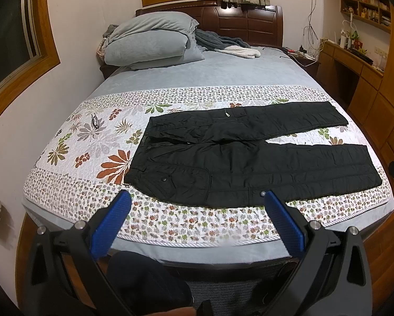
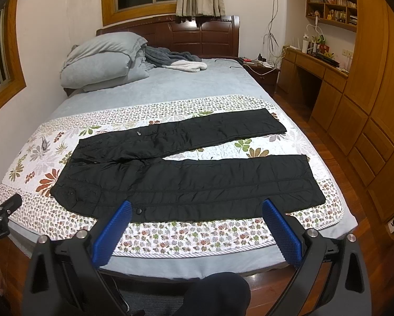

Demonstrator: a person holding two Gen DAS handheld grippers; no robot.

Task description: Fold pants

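Note:
Black quilted pants (image 1: pixel 249 163) lie flat across the floral quilt (image 1: pixel 96 142), waist to the left, both legs spread apart toward the right. They also show in the right wrist view (image 2: pixel 191 179). My left gripper (image 1: pixel 197 197) is open and empty, held above the bed's near edge just in front of the pants' near side. My right gripper (image 2: pixel 197 206) is open and empty, held over the near leg's lower edge. The left gripper's tip also shows at the left edge of the right wrist view (image 2: pixel 2 205).
Folded grey bedding (image 1: pixel 152 39) and a dark blanket (image 1: pixel 223 42) lie at the head of the bed. Eyeglasses (image 1: pixel 94 121) lie on the quilt left of the pants. A wooden desk and cabinets (image 2: pixel 354 105) stand to the right. A dark-clothed knee (image 2: pixel 218 295) is below the grippers.

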